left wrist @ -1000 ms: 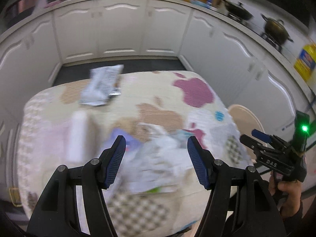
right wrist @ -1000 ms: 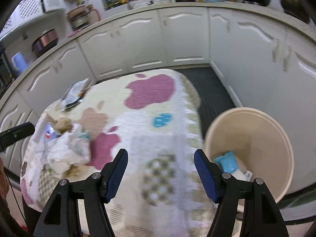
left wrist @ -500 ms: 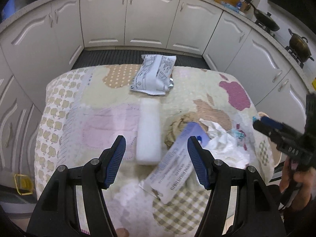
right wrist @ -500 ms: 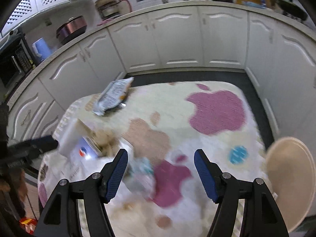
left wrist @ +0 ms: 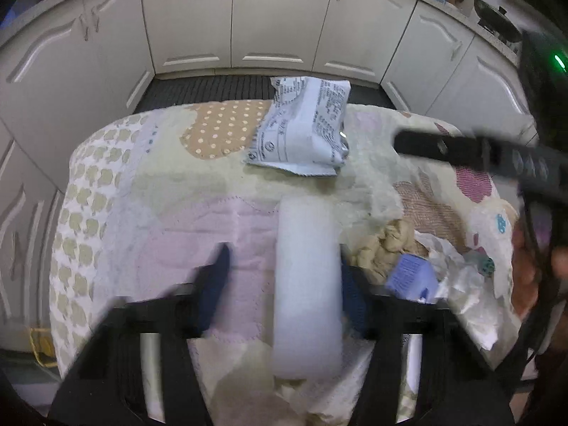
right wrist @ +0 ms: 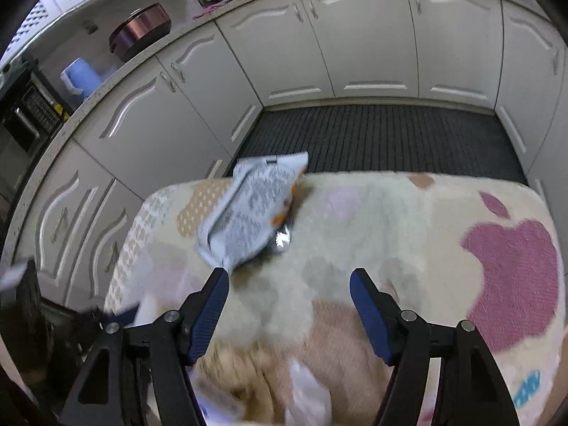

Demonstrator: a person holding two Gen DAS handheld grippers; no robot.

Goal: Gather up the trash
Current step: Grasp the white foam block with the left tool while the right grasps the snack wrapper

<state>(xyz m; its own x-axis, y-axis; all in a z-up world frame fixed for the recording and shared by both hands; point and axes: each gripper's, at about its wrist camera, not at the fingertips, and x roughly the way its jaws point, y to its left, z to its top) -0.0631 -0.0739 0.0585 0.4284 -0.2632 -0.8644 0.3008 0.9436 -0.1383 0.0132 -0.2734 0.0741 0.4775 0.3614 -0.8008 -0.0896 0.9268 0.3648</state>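
White foam block [left wrist: 307, 284] lies on the patterned table cover [left wrist: 170, 191], between the closing fingers of the left gripper [left wrist: 284, 284], apparently for pickup. Right gripper [right wrist: 289, 305] is opening, empty, aimed towards the printed wrapper [right wrist: 248, 213].

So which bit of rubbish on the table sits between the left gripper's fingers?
The long white foam block, unlike the printed wrapper farther off and the crumpled paper beside it.

We look steeply down along each pair of tongs, close above the tabletop [left wrist: 163, 184], facing the white cabinets [right wrist: 369, 35]. Both views share the printed snack wrapper [left wrist: 305, 127] near the far edge.
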